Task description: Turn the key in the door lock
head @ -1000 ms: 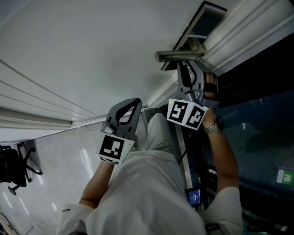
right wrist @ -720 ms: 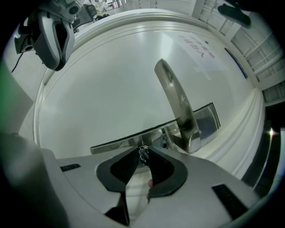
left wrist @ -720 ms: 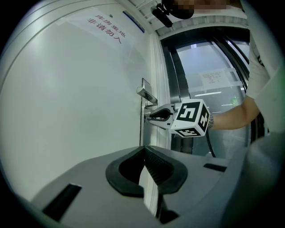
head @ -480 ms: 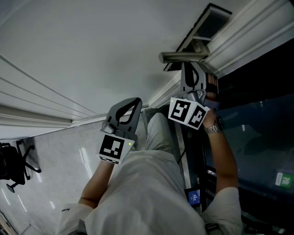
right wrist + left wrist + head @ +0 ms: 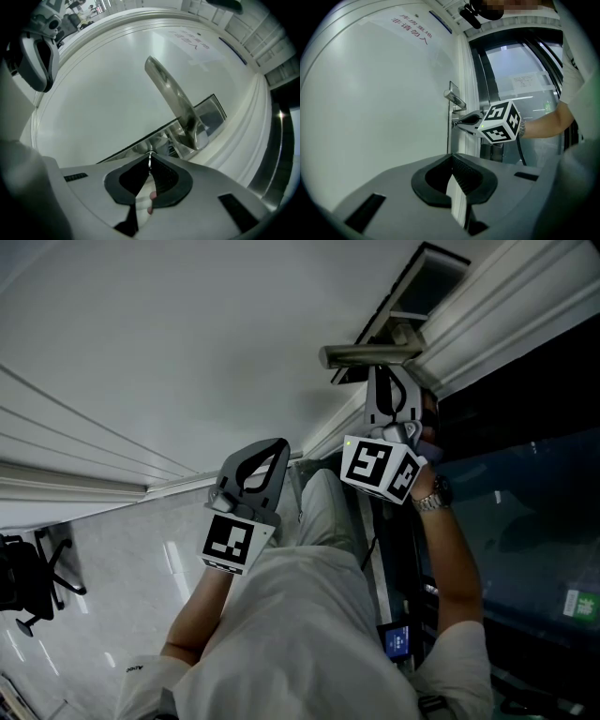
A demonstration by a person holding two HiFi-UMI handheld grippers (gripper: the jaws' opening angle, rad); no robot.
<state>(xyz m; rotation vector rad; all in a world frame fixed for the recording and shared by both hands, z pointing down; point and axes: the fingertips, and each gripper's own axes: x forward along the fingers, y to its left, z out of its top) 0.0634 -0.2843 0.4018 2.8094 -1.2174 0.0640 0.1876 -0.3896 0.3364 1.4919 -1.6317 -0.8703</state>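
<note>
Leftward, the left tool [image 5: 452, 164] hangs clear of the white door [image 5: 370, 117], its jaws pressed together with nothing between them. Further right, the right tool [image 5: 150, 156] sits at the lock plate [image 5: 208, 115], just below the lever handle [image 5: 171, 96]. Its jaws have just been closing and pinch the key [image 5: 149, 162], a thin metal edge at their tips. Red Chinese lettering [image 5: 410, 29] crosses the door higher up, too small to read.

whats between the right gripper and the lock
The key, a thin silver strip; the jaws of the right gripper have just been closing on it. Seen in the right gripper view.
</note>
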